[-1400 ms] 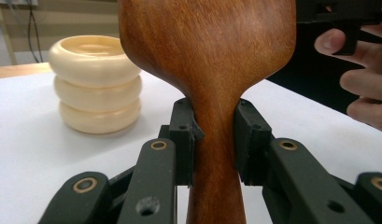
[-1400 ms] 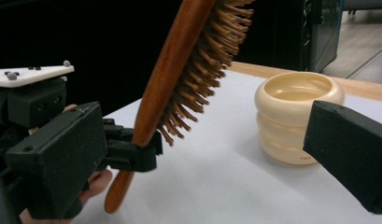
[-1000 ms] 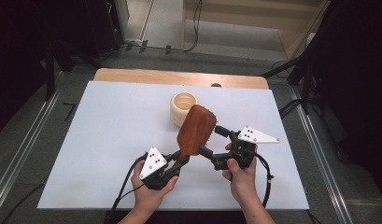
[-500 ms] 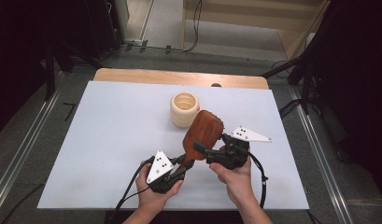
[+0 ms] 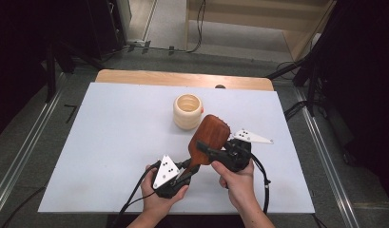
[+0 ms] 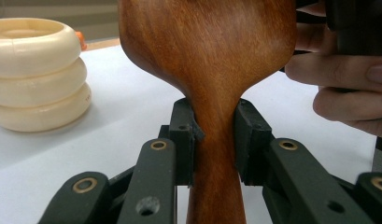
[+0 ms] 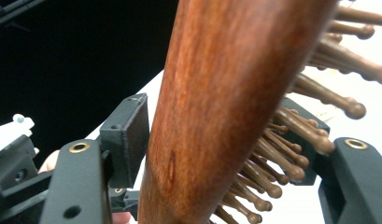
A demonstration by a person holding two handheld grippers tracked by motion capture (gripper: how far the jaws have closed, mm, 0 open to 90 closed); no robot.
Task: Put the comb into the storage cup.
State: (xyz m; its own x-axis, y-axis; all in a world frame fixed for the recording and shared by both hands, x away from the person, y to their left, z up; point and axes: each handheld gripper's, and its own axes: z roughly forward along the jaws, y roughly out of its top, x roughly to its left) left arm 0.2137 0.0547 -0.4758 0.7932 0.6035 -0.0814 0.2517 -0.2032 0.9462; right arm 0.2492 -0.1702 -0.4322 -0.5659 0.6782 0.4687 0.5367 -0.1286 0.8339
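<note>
The reddish-brown wooden paddle hairbrush (image 5: 210,137) slants up from its handle, head toward the cream ribbed wooden cup (image 5: 187,111). The left gripper (image 5: 182,172) pinches the handle's neck. The right gripper (image 5: 205,149) has just been closing around the head, one pad on the bristles, the other just off the back.

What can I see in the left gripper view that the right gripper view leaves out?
The left gripper view has the cream ringed pot and the left tool shut on the neck of the wooden hairbrush. The right gripper view has the bristles and the right tool, whose jaws have just been closing with the brush head between them; whether the pads press yet is unclear. Both share the hairbrush's reddish wood.
</note>
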